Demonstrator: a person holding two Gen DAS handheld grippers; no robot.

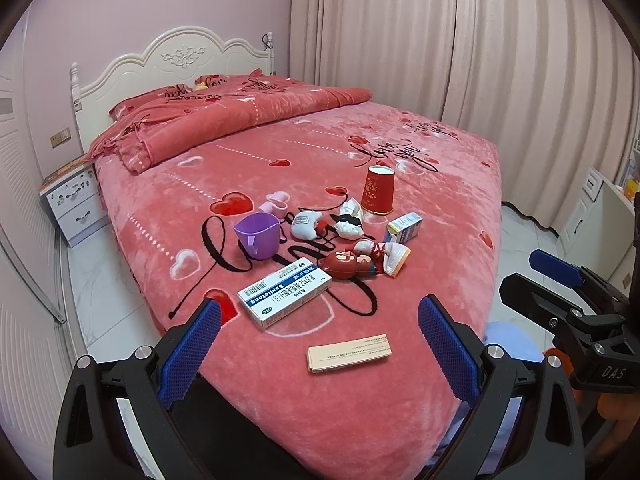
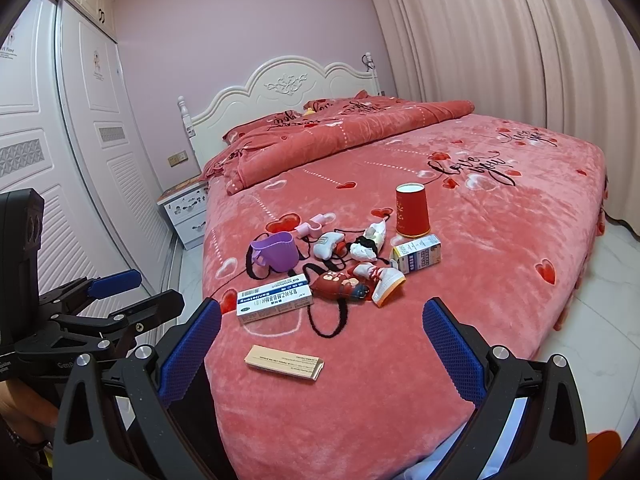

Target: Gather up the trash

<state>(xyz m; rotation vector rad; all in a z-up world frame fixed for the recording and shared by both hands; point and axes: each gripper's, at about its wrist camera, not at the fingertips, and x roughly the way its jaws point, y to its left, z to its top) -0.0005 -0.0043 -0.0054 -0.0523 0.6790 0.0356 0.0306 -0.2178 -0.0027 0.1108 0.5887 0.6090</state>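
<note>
Litter lies on the pink bed (image 1: pixel 400 420): a blue-and-white medicine box (image 1: pixel 285 291) (image 2: pixel 274 298), a folded paper leaflet (image 1: pixel 349 353) (image 2: pixel 285 363), a smaller box (image 1: pixel 404 227) (image 2: pixel 417 254), an upturned red paper cup (image 1: pixel 377 189) (image 2: pixel 411 210), crumpled tissues (image 1: pixel 349 218) (image 2: pixel 366 246), a purple cup (image 1: pixel 258 233) (image 2: pixel 278 256) and small toys (image 1: pixel 352 263) (image 2: pixel 342 285). My left gripper (image 1: pixel 319 346) is open and empty, short of the leaflet. My right gripper (image 2: pixel 322 348) is open and empty near the bed's foot; it also shows in the left wrist view (image 1: pixel 556 268).
A folded pink quilt (image 1: pixel 224 120) and pillows lie by the white headboard (image 1: pixel 176 60). A nightstand (image 1: pixel 74 204) stands left of the bed. Curtains (image 1: pixel 480 60) hang on the far side. Wardrobe doors (image 2: pixel 60 140) line the left wall. White floor tiles (image 2: pixel 580 320) surround the bed.
</note>
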